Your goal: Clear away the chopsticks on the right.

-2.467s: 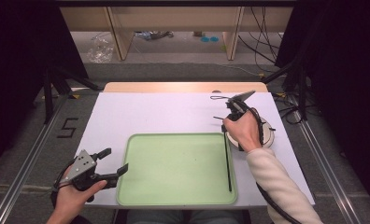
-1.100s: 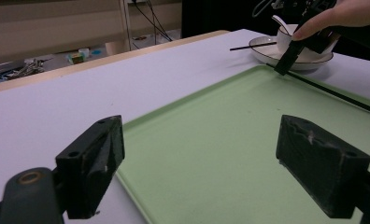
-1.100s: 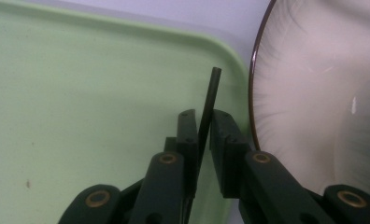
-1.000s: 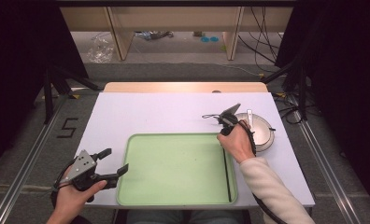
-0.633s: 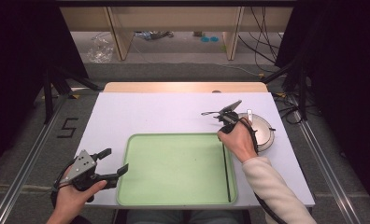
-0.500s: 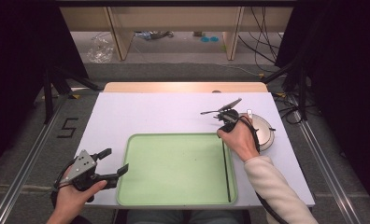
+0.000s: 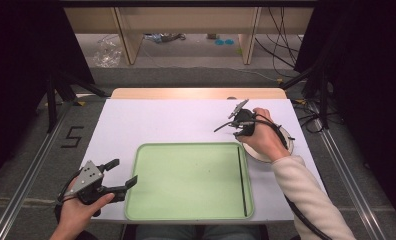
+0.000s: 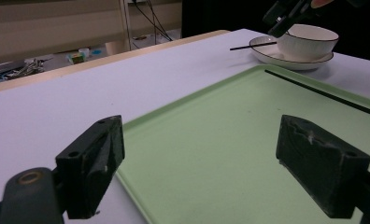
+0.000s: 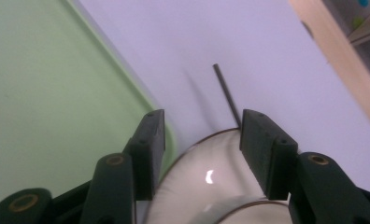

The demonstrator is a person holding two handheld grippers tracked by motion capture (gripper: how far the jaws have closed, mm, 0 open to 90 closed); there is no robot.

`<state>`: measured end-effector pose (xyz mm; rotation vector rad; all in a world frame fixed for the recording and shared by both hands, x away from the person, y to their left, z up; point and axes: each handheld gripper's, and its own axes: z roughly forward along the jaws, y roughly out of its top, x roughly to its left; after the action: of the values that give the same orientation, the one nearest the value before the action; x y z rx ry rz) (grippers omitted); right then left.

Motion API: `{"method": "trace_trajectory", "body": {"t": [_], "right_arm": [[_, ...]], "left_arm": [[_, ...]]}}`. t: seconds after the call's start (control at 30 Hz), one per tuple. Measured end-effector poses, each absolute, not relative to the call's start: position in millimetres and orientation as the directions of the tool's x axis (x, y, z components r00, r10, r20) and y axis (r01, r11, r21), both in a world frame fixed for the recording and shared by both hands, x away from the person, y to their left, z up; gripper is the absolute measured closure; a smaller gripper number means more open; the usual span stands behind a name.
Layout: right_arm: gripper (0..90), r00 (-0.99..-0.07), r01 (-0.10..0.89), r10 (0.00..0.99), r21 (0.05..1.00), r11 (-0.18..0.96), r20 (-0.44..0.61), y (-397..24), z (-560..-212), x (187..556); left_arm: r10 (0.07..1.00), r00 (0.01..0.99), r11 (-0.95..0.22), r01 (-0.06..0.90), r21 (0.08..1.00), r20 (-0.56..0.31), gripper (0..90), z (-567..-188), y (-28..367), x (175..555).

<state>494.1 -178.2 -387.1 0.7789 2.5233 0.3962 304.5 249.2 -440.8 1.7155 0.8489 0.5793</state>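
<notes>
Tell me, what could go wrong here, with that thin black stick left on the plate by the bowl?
1. The chopstick lies across the plate rim with its end jutting over the table, so it could roll or tip off.
2. The right gripper, whose jaws have just been opening and hold nothing, hangs close above the bowl; a careless move could knock it.
3. The other chopstick sits by the green tray edge and could slide.

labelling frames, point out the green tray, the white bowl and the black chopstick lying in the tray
pale green plastic tray (image 7: 186, 180), high view, bare floor
white ceramic bowl (image 8: 309, 39), left gripper view, outer wall
thin black chopstick (image 7: 241, 180), high view, mid-shaft, along the tray's right edge
</notes>
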Motion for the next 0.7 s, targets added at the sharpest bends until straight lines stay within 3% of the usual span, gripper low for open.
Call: {"method": "trace_trajectory", "body": {"t": [0.33, 0.7], "right_arm": [[55.9, -0.803, 0.260, 0.316, 0.180, 0.949, -0.506, -182.4, -384.8, 526.0], [61.7, -0.838, 0.246, 0.279, 0.132, 0.960, -0.469, -166.4, -409.9, 542.2]], "left_arm": [[0.779, 0.626, -0.159, 0.253, 0.954, -0.036, 15.3, -441.1, 249.4, 304.8], [0.779, 0.625, -0.154, 0.256, 0.954, -0.042, 15.3, -441.2, 249.5, 304.7]]}}
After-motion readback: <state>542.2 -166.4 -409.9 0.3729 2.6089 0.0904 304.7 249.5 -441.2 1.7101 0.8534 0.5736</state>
